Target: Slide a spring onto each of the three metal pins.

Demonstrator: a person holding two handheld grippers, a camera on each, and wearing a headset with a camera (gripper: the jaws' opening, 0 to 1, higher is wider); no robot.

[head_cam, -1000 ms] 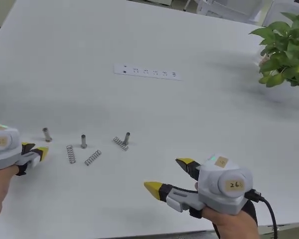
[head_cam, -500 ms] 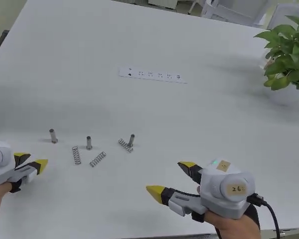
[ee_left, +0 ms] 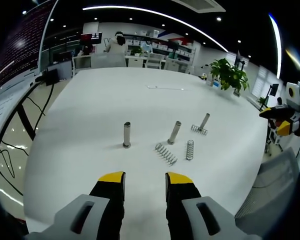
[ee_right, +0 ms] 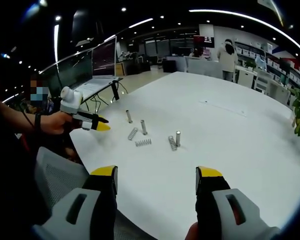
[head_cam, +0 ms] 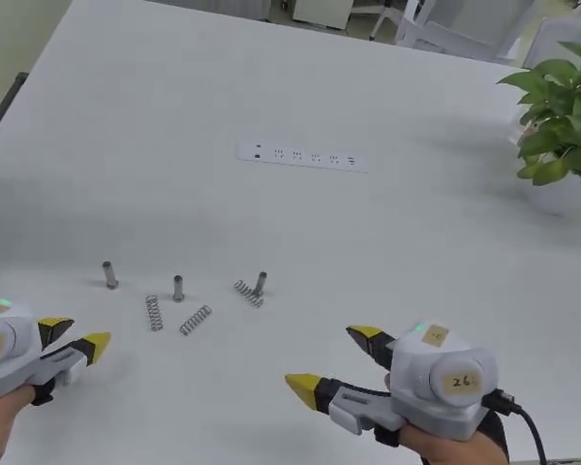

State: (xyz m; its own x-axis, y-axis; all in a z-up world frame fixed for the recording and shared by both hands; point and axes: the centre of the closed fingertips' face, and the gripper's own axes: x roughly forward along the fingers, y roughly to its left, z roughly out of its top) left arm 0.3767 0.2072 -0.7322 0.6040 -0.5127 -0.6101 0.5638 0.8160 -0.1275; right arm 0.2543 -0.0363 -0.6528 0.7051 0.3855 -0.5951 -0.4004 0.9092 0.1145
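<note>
Your left gripper [head_cam: 77,333] has eased back from the metal pins [head_cam: 178,287], jaws narrowly parted, empty, yet nearer than your wide-open, empty right gripper [head_cam: 331,359] to the leftmost spring [head_cam: 154,312], lying flat up-right of it

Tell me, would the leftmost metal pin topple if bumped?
Likely yes: the leftmost pin stands upright, tall and narrow, so a sideways nudge would probably tip it. Being round metal, it might then roll on the smooth table.
</note>
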